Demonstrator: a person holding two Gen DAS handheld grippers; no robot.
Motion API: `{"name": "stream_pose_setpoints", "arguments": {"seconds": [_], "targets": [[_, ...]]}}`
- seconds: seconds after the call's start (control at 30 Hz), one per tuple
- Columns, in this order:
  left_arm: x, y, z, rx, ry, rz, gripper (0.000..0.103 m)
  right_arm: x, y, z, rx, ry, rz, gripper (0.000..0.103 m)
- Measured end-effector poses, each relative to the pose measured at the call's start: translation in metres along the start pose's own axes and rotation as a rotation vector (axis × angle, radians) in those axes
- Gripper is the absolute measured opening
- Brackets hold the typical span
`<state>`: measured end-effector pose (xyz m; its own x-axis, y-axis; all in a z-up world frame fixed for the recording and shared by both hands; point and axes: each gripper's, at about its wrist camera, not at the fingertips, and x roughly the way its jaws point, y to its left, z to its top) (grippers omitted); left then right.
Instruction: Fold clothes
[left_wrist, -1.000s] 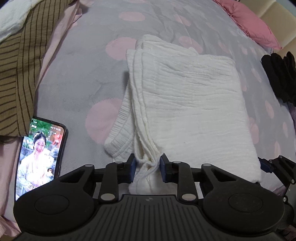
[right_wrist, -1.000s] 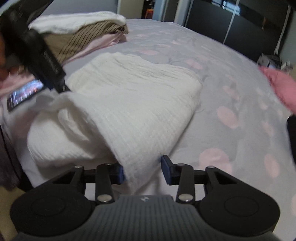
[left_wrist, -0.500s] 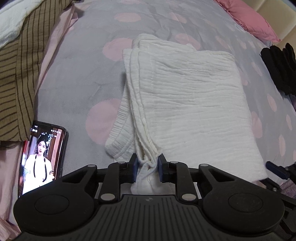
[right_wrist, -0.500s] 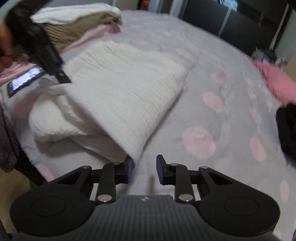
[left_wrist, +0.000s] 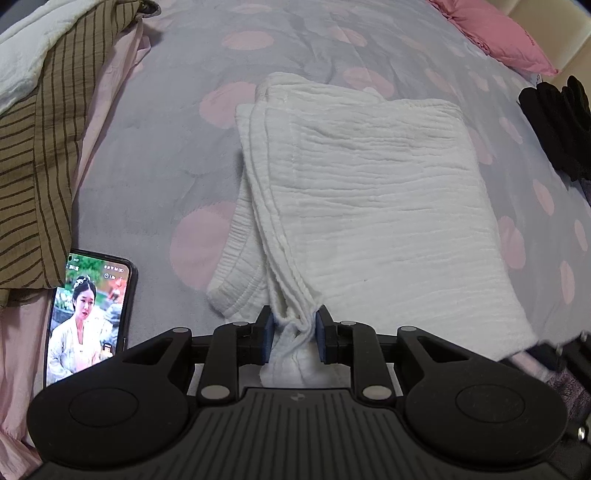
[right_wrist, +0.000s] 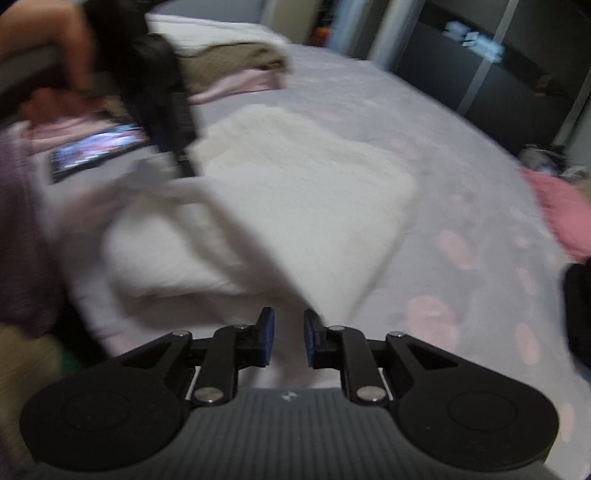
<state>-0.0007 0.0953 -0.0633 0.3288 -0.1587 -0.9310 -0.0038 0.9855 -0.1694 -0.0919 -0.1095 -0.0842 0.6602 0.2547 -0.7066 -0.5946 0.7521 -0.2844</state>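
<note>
1. Blue pads of the left gripper (left_wrist: 294, 338) pinch a bunched corner of the folded white garment (left_wrist: 369, 206).
2. Right gripper (right_wrist: 289, 338) is closing on nothing.
3. That garment lies on the dotted bedspread (left_wrist: 155, 155), beside a phone (left_wrist: 88, 314).

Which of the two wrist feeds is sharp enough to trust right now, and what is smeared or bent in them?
Left wrist view: sharp; the white garment weave and the phone screen read clearly, with fisheye bending at the edges. Right wrist view: motion-blurred throughout the scene; only the right tool itself is crisp, jaws closing with no cloth between them.
</note>
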Motion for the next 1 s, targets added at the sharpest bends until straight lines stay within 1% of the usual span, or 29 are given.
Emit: {"name": "stream_pose_setpoints", "arguments": {"seconds": [0.07, 0.13, 0.17, 0.2, 0.3, 0.43, 0.53, 0.63, 0.77, 0.8, 0.9, 1.0], "targets": [[0.0, -0.001, 0.0, 0.003, -0.001, 0.0, 0.02, 0.002, 0.001, 0.0, 0.0, -0.012, -0.039, 0.021], [0.001, -0.002, 0.0, 0.011, 0.0, 0.002, 0.02, 0.005, 0.008, 0.0, -0.03, -0.014, -0.048, 0.031], [0.001, -0.002, 0.001, 0.014, 0.001, 0.003, 0.02, 0.007, 0.012, -0.001, -0.051, -0.018, -0.052, 0.039], [0.002, -0.002, 0.001, 0.013, 0.003, 0.003, 0.02, 0.009, 0.016, -0.002, -0.076, -0.021, -0.064, 0.041], [0.004, -0.001, 0.001, 0.011, 0.005, 0.001, 0.021, 0.019, 0.028, -0.005, -0.145, -0.029, -0.126, 0.04], [0.007, 0.002, 0.001, 0.001, 0.008, -0.004, 0.022, 0.031, 0.032, -0.003, -0.15, -0.04, -0.175, 0.039], [0.008, 0.003, 0.0, -0.006, 0.008, -0.004, 0.023, 0.034, 0.031, -0.003, -0.125, -0.043, -0.179, 0.033], [0.008, 0.003, -0.001, -0.003, 0.007, -0.002, 0.023, 0.027, 0.03, -0.005, -0.116, -0.031, -0.171, 0.003], [0.009, 0.003, 0.0, -0.003, 0.008, -0.006, 0.024, 0.016, 0.025, -0.015, -0.134, 0.023, -0.133, 0.002], [0.009, 0.004, 0.0, -0.002, 0.01, -0.008, 0.024, 0.015, 0.024, -0.018, -0.137, 0.039, -0.124, 0.0], [0.008, 0.007, 0.001, -0.012, 0.012, -0.008, 0.024, 0.026, 0.014, -0.025, -0.056, 0.135, -0.068, 0.0], [0.001, 0.011, 0.002, -0.03, -0.005, -0.024, 0.024, 0.018, 0.01, -0.022, -0.051, 0.132, -0.05, 0.0]]}}
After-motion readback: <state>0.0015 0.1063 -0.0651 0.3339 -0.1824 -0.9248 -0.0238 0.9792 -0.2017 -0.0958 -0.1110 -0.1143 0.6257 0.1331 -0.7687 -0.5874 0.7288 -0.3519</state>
